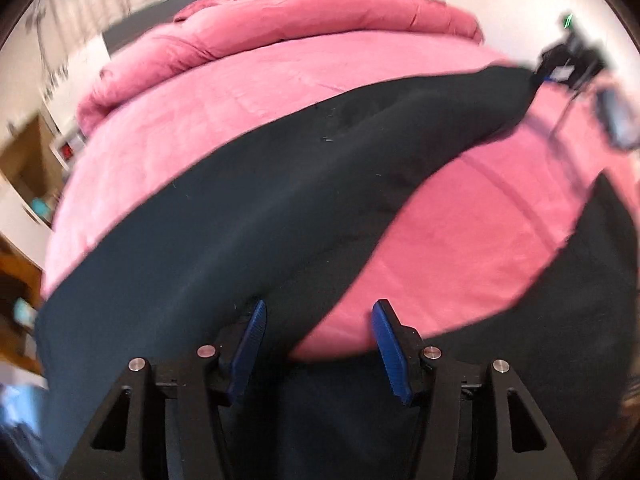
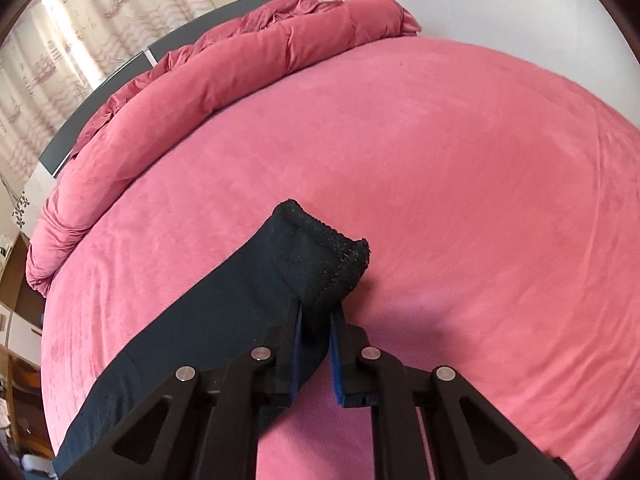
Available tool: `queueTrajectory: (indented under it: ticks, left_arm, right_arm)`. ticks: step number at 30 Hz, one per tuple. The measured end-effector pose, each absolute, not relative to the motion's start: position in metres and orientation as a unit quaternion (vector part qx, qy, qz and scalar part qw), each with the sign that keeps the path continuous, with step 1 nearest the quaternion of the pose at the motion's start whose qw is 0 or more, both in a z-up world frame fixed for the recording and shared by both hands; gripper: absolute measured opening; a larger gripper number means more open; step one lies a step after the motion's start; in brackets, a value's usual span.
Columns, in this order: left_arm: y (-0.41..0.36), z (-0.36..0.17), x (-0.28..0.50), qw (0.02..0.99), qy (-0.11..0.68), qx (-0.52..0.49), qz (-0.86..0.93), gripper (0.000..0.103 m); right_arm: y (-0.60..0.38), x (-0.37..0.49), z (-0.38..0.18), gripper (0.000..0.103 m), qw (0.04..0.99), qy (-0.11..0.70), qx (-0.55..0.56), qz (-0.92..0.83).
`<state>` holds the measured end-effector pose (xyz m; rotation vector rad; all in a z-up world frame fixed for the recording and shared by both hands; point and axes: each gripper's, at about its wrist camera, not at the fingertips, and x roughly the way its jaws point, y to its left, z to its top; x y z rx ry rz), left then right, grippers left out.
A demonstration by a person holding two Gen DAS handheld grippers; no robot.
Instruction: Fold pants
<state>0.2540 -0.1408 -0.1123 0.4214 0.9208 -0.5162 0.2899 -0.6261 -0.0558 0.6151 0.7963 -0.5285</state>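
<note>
Black pants (image 1: 248,208) lie spread on a pink bed. One leg runs from near my left gripper diagonally to the far right, where my right gripper (image 1: 570,62) holds its end. A second leg (image 1: 592,280) lies at the right. My left gripper (image 1: 320,312) is open and empty, just above the crotch area where the legs split. In the right wrist view my right gripper (image 2: 316,308) is shut on the cuff of the pant leg (image 2: 320,248), and the leg trails back to the lower left (image 2: 180,336).
The pink bedspread (image 2: 460,180) covers the bed. A rolled pink duvet (image 2: 240,68) lies along the headboard side. Curtains (image 2: 80,32) hang at the far left. Wooden furniture (image 1: 28,160) stands beside the bed on the left.
</note>
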Motion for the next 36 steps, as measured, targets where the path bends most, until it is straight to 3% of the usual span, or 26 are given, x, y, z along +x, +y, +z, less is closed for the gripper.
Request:
queueTrajectory:
  ticks: [4,5,6,7,11,17,19,20,21,22,29,36]
  left_arm:
    - [-0.153,-0.124,0.261,0.835,0.425,0.248,-0.246,0.062]
    - [-0.152,-0.124,0.262,0.834,0.424,0.25,-0.249,0.052]
    - [-0.15,-0.121,0.262,0.83,0.428,0.244,-0.263,0.016]
    - [-0.15,-0.119,0.262,0.829,0.428,0.246,-0.262,0.009]
    - [-0.128,-0.101,0.266,0.803,0.466,0.173,-0.329,0.008]
    - [-0.075,-0.083,0.261,0.786,0.512,0.035,-0.346,0.009]
    - [-0.053,-0.082,0.257,0.785,0.521,-0.016,-0.334,0.023]
    - [-0.04,-0.081,0.254,0.785,0.527,-0.044,-0.324,0.04]
    - [-0.026,-0.081,0.25,0.785,0.53,-0.073,-0.312,0.045]
    - [-0.01,-0.08,0.245,0.787,0.527,-0.105,-0.302,0.045]
    - [0.114,-0.07,0.181,0.846,0.488,-0.187,-0.105,0.045]
    - [0.199,-0.071,0.113,0.851,0.481,-0.21,0.007,0.054]
  right_arm:
    - [-0.627,0.276,-0.033,0.011,0.85,0.363,0.292,-0.246]
    - [-0.628,0.276,-0.029,0.011,0.852,0.36,0.29,-0.246]
    - [-0.628,0.272,-0.023,0.011,0.853,0.357,0.289,-0.248]
    - [-0.629,0.266,-0.018,0.011,0.855,0.352,0.291,-0.246]
    - [-0.627,0.252,-0.018,0.011,0.848,0.365,0.276,-0.268]
    - [-0.624,0.251,-0.085,0.012,0.805,0.457,0.22,-0.309]
    - [-0.624,0.248,-0.099,0.023,0.795,0.467,0.225,-0.314]
    - [-0.626,0.243,-0.1,0.025,0.792,0.463,0.241,-0.316]
    - [-0.628,0.238,-0.1,0.032,0.79,0.458,0.256,-0.318]
    - [-0.629,0.233,-0.098,0.036,0.787,0.455,0.265,-0.32]
    - [-0.588,0.196,-0.061,0.037,0.816,0.448,0.245,-0.271]
    - [-0.461,0.154,-0.061,0.037,0.839,0.473,0.248,-0.099]
